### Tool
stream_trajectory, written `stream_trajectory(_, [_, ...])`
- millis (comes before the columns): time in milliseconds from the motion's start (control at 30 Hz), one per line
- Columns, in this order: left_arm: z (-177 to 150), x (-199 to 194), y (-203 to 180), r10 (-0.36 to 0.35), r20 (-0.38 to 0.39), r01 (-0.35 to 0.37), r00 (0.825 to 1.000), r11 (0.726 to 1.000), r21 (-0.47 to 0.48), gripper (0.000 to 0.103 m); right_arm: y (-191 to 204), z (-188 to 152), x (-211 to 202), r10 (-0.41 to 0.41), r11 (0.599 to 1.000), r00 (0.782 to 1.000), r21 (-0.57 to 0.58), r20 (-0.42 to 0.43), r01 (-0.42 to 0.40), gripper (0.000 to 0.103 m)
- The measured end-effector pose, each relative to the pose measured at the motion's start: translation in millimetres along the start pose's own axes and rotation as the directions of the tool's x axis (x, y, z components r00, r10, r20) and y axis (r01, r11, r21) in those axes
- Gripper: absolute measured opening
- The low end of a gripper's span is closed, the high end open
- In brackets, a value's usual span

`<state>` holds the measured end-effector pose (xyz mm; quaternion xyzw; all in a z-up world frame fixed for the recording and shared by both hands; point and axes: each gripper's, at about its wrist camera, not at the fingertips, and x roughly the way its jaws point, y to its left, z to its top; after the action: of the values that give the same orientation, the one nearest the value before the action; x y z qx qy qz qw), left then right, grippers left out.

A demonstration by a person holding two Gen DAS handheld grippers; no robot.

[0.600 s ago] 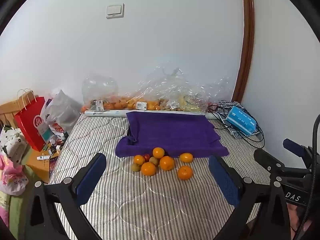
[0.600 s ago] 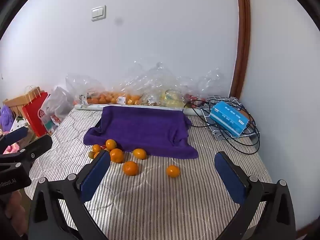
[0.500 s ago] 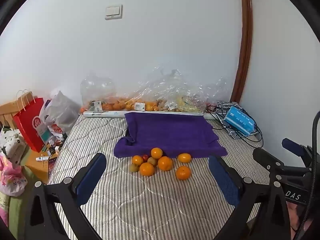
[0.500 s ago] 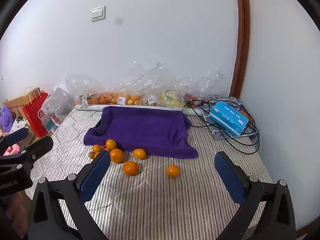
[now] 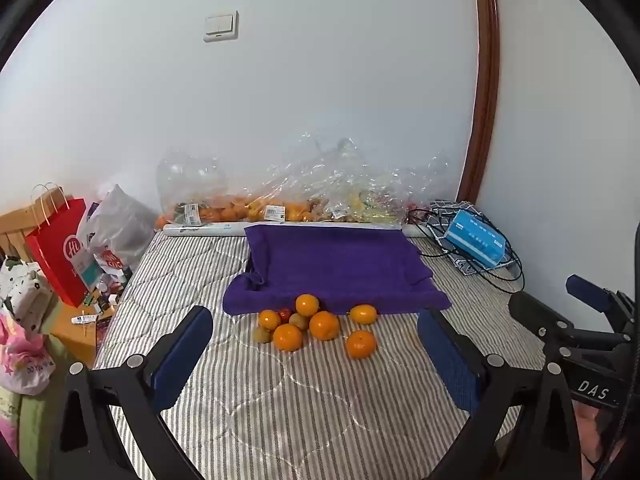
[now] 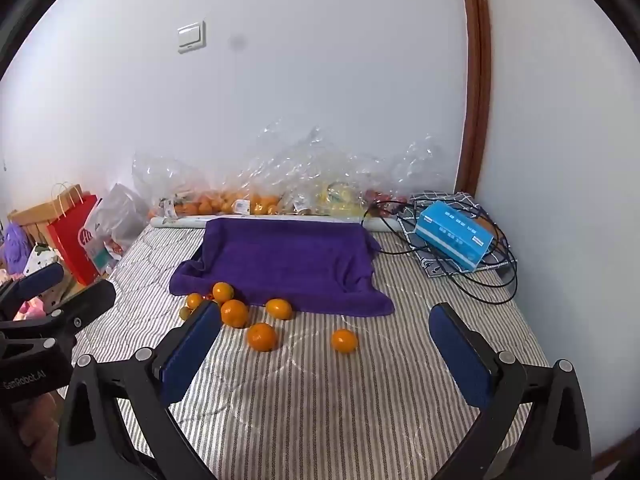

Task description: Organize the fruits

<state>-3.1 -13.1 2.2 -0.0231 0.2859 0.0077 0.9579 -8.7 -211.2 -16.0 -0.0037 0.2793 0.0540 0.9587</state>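
A cluster of round orange citrus fruits [image 5: 316, 322] is lying on the striped quilted mattress [image 5: 304, 412], touching the near edge of the purple towel-lined tray [image 5: 336, 264]; one stray orange [image 6: 344, 340] is sitting apart. The left gripper [image 5: 316, 360] and right gripper [image 6: 326, 356] are hovering wide open, empty. Likely the approach step: next, closing on one fruit gently.

Striped quilted mattress [image 5: 304, 412], purple towel [image 5: 336, 268] at centre toward 12 o'clock, oranges [image 5: 320, 326] clustered touching its near hem, one orange [image 6: 344, 340] apart at 4 o'clock, blue box [image 6: 454, 235] on black cables [image 6: 492, 296] at 2 o'clock, clear fruit bags [image 5: 288, 196] along the far edge
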Motion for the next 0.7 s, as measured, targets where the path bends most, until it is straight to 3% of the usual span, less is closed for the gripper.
stream_trajectory(700, [-1.6, 2.4, -0.4, 0.003, -0.006, -0.003, 1.0, 1.0, -0.012, 0.103, 1.8, -4.3, -0.1, 0.012, 1.0, 1.0, -0.01, 0.002, -0.012, 0.103])
